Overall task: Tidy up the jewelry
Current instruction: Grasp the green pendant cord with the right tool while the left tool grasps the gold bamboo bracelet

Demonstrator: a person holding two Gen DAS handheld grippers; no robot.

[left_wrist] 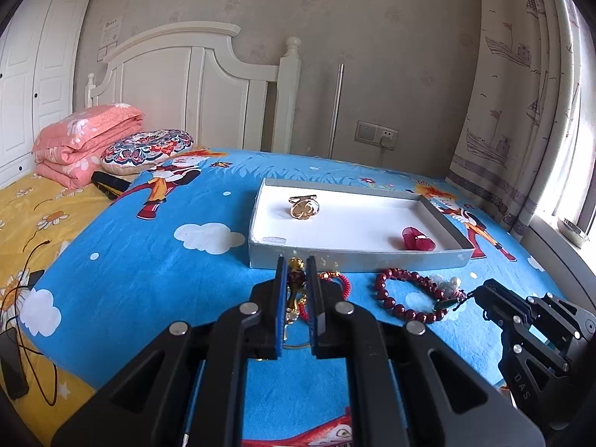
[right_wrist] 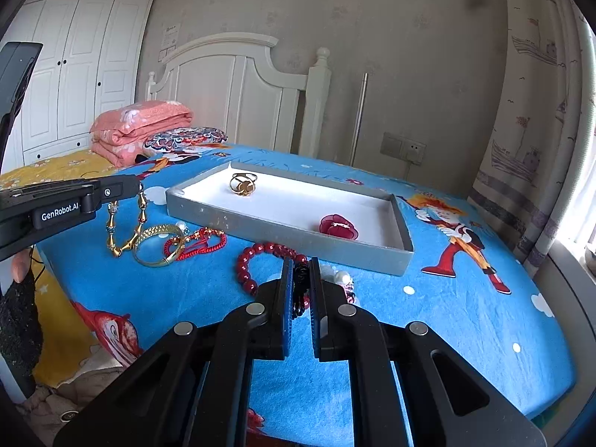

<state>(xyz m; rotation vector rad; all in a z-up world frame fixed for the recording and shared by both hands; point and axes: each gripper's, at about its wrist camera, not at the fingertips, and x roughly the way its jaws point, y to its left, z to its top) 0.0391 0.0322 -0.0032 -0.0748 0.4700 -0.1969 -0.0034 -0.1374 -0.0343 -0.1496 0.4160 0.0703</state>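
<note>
Left hand-held gripper (left_wrist: 297, 266): its two blue pads are pressed together on a gold chain (right_wrist: 126, 223); the chain has long gold beads and hangs down from the tips; its low end reaches the blue blanket (right_wrist: 447, 316).
Right hand-held gripper (right_wrist: 300, 268): it is closed tight on a dark beaded string (right_wrist: 300, 294); the string is pinched between the blue pads, just above the blanket.
Tray (right_wrist: 290, 231): a flat gray box with a white inside; it lies on the blanket, just past both grippers.
Gold ring (right_wrist: 243, 183): it sits inside the tray, near the far left corner.
Red flower piece (right_wrist: 339, 226): it lies inside the tray too, near the front right side; it is well apart from the ring.
Red bead bracelet (left_wrist: 409, 294): big dark red beads in a loop; it lies on the blanket in front of the tray, between the two grippers.
Gold bangle (right_wrist: 158, 246): a wide gold ring shape on the blanket, just beside the hanging chain.
Red cord bracelet (right_wrist: 203, 242): thin and twisty; it touches the bangle on its right side.
White pearls (right_wrist: 341, 278): a few small ones lie by the red beads, near the right gripper.
Bed: the blue blanket has cartoon pictures and clouds; a folded pink quilt (left_wrist: 87, 138) and a round patterned pillow (left_wrist: 147, 149) are at the far end by the white headboard (left_wrist: 193, 85).
</note>
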